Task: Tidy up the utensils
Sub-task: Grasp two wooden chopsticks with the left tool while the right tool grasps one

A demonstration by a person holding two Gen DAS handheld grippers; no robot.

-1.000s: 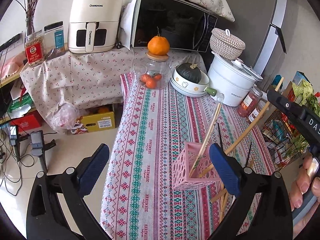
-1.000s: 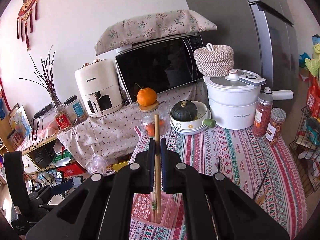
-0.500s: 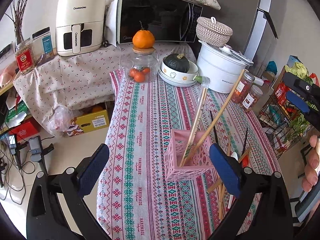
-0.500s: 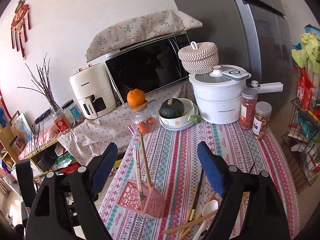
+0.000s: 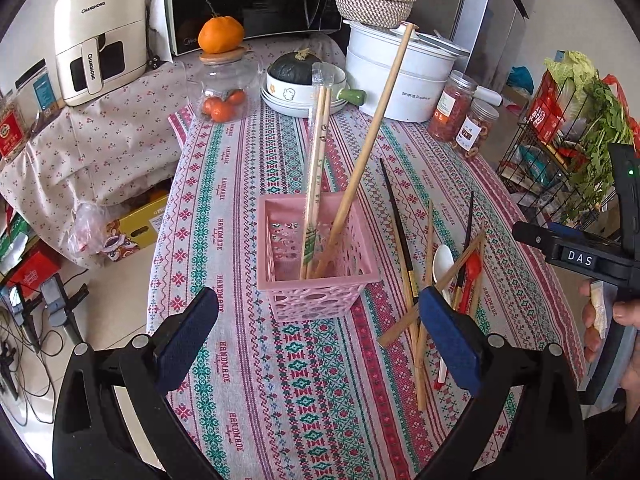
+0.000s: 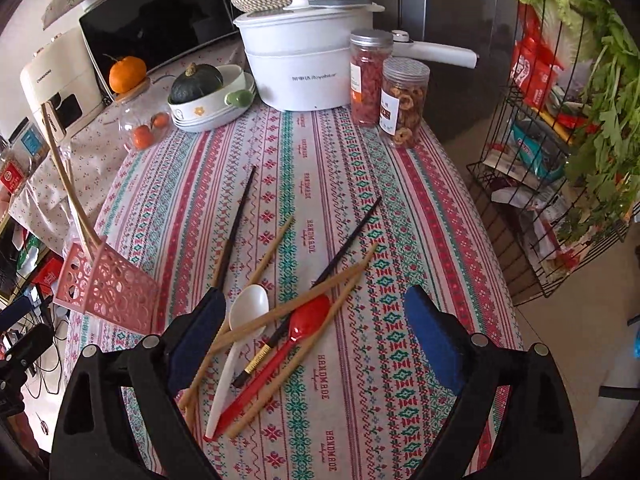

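A pink perforated basket [image 5: 288,240] stands on the patterned tablecloth and holds a long wooden chopstick [image 5: 372,132] and a wrapped pair [image 5: 320,132]. My left gripper [image 5: 316,304] hangs open just in front of the basket, with nothing between its pads. My right gripper [image 6: 314,300], its jaws opening, hovers over the loose pile. In that pile lie a white spoon [image 6: 244,312], a red spoon [image 6: 304,324], black chopsticks [image 6: 236,216] and wooden chopsticks [image 6: 272,252]. The pads touch none of them. The basket [image 6: 108,284] is at the left of the right wrist view.
At the back of the table stand a white pot [image 6: 304,60], two snack jars [image 6: 368,80], a bowl with a squash [image 6: 204,84] and a glass jar of oranges [image 5: 224,92]. A wire rack of vegetables [image 6: 560,160] is past the table's right edge.
My right gripper let go of the wooden chopstick, now standing in the basket, opened wide and swung down over the loose pile. My left gripper dropped closer to the basket.
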